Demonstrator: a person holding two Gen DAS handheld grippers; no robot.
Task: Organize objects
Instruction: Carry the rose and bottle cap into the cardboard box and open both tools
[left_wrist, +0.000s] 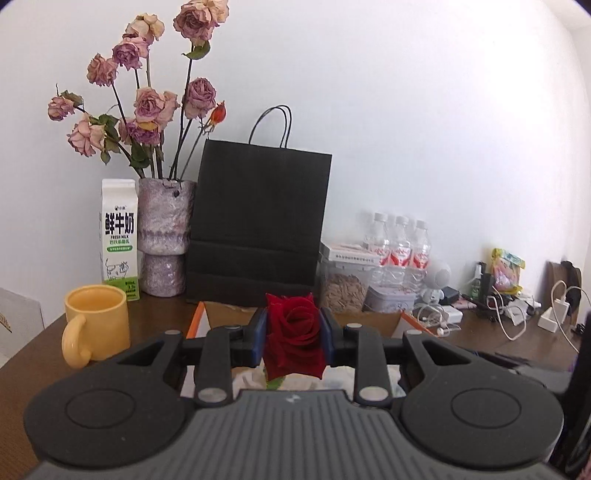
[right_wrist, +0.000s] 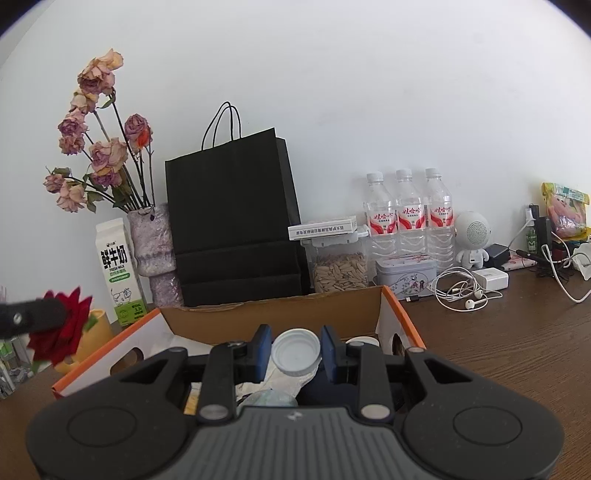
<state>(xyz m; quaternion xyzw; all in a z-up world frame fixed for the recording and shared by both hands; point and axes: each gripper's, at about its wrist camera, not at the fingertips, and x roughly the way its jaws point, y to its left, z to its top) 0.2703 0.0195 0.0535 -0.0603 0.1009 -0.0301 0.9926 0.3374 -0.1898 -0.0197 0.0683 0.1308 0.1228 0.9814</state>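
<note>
A dark red rose (left_wrist: 295, 339) with a bit of green stem stands upright between the blue pads of my left gripper (left_wrist: 293, 317), which is shut on it above the open cardboard box (left_wrist: 373, 321). The right wrist view shows the same rose (right_wrist: 61, 332) at the far left, with one black finger (right_wrist: 37, 314) in front of it. My right gripper (right_wrist: 295, 334) is shut on a round white lid (right_wrist: 295, 352) over the orange-edged box (right_wrist: 400, 310). What lies under the lid is mostly hidden.
Along the wall stand a vase of dried pink roses (left_wrist: 166, 229), a milk carton (left_wrist: 119, 236), a black paper bag (left_wrist: 258, 221), a seed jar (right_wrist: 340, 271), a tin (right_wrist: 404, 275) and three water bottles (right_wrist: 408, 218). A yellow mug (left_wrist: 98, 325) sits left of the box. Earphones (right_wrist: 461, 291) and chargers lie at the right.
</note>
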